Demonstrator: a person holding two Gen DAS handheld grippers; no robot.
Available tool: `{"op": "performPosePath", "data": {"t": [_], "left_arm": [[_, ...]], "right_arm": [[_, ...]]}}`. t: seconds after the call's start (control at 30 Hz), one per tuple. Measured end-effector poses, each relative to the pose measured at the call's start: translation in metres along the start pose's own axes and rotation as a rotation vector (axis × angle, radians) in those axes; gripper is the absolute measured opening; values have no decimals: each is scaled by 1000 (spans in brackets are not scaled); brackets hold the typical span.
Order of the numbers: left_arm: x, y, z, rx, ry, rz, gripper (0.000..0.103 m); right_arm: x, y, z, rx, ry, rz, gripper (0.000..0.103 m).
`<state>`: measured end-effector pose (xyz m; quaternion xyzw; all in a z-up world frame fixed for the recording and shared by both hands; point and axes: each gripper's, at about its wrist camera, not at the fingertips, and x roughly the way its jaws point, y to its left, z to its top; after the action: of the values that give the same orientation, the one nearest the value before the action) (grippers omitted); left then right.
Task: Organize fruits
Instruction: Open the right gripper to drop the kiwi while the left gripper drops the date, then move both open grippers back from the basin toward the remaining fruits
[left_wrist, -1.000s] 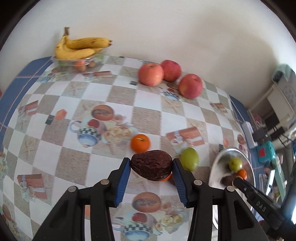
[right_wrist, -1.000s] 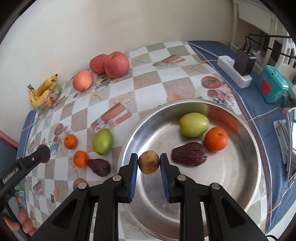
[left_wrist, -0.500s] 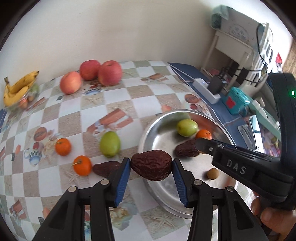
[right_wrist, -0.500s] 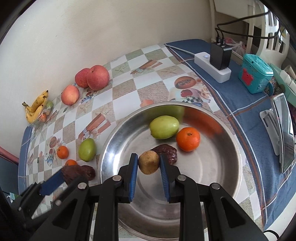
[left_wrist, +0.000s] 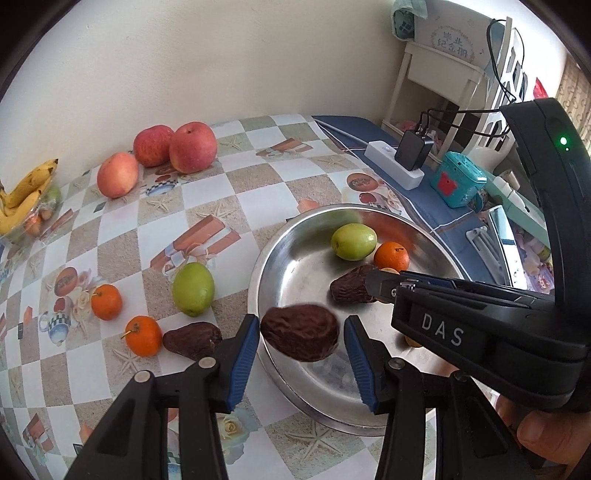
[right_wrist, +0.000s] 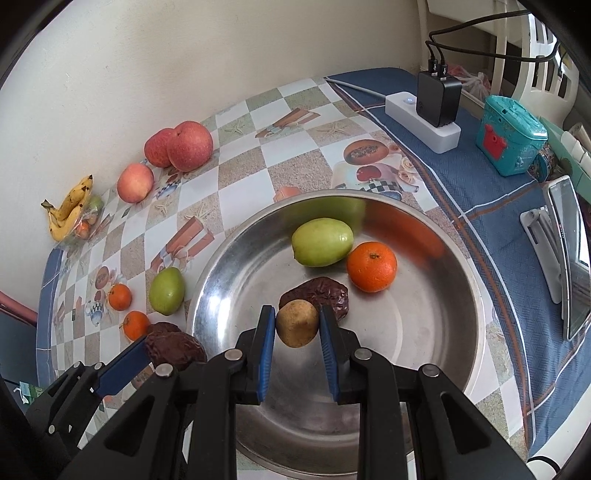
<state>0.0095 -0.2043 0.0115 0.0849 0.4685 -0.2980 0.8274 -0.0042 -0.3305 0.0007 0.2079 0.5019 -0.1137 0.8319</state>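
My left gripper (left_wrist: 301, 345) is shut on a wrinkled brown date (left_wrist: 300, 336) and holds it over the near left rim of the steel bowl (left_wrist: 273, 373). My right gripper (right_wrist: 297, 334) is shut on a small tan round fruit (right_wrist: 297, 323) above the bowl (right_wrist: 443, 332). In the bowl lie a green fruit (right_wrist: 322, 242), a mandarin (right_wrist: 371, 266) and another date (right_wrist: 325, 295). On the table left of the bowl are a green fruit (left_wrist: 192, 288), two mandarins (left_wrist: 143, 336) (left_wrist: 106, 301) and a date (left_wrist: 192, 339).
Three apples (left_wrist: 192, 147) and a banana bunch (left_wrist: 22, 195) sit along the wall. A white power strip with a black charger (right_wrist: 430, 110), a teal box (right_wrist: 511, 134) and a phone on a stand (right_wrist: 569, 254) lie on the blue cloth right of the bowl.
Both grippers have moved closer over the bowl, each still holding its fruit. The left one now hangs over the bowl's rim and the right one sits nearer the fruits inside.
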Motion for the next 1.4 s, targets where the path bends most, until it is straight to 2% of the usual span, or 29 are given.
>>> {"op": "performPosePath", "data": {"t": [0.07, 0.3, 0.37, 0.4, 0.43, 0.5, 0.6, 0.8, 0.97, 1.23, 1.4], "left_arm": [[1, 0, 0, -1, 3, 1, 58], [2, 4, -1, -12, 12, 7, 59], [2, 7, -1, -23, 18, 13, 59], [3, 9, 0, -31, 22, 20, 60], [3, 12, 0, -41, 25, 28, 62], [5, 20, 0, -75, 34, 41, 64], [6, 35, -1, -136, 49, 72, 66], [7, 77, -6, -292, 90, 181, 74], [-5, 116, -10, -409, 79, 291, 77], [-21, 165, -21, -562, 77, 357, 82], [-28, 178, -24, -598, 61, 394, 83]], "right_arm": [[1, 0, 0, 1, 7, -2, 26], [4, -3, -1, 14, 19, -10, 28], [5, -3, -1, 16, 21, -13, 35], [5, -3, -1, 17, 21, -14, 45], [5, -3, -1, 18, 20, -14, 49], [5, -3, -1, 18, 19, -16, 51], [6, -4, -1, 20, 23, -24, 59], [8, -4, -1, 24, 28, -24, 59], [9, 1, -2, 4, 34, -20, 59], [8, 27, -5, -78, 33, 11, 59], [6, 45, -8, -136, 30, 33, 59]]}}
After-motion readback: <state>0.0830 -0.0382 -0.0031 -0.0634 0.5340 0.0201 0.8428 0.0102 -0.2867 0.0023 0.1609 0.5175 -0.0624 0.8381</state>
